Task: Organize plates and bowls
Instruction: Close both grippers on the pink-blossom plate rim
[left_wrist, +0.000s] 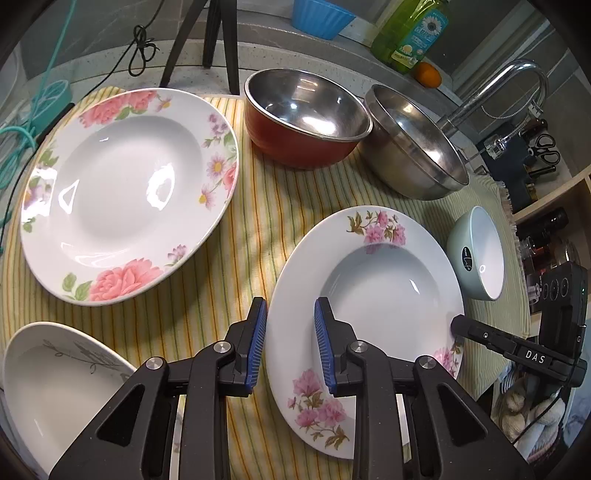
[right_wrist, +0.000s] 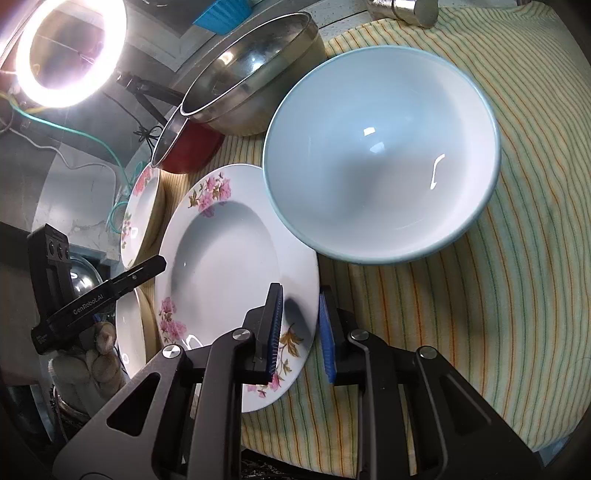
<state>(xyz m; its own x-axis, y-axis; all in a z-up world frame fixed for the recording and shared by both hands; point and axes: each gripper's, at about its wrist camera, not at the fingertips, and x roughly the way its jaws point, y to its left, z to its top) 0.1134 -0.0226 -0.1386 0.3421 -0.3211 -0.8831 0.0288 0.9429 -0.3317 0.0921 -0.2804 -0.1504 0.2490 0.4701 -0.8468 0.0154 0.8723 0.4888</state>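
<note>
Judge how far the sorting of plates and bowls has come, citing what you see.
Done: nothing clearly stacked yet. In hand: the rim of the pink-blossom plate sits between the fingers of the left gripper and right gripper, at opposite edges; a firm clamp is unclear. Left: the rose plate, grey-sprig plate, red bowl, steel bowl and blue bowl await sorting on the striped cloth.

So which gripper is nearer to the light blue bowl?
Right. The right gripper straddles the rim of the flowered plate on the side facing the light blue bowl; the left gripper straddles the opposite rim, with the plate between it and the bowl.
</note>
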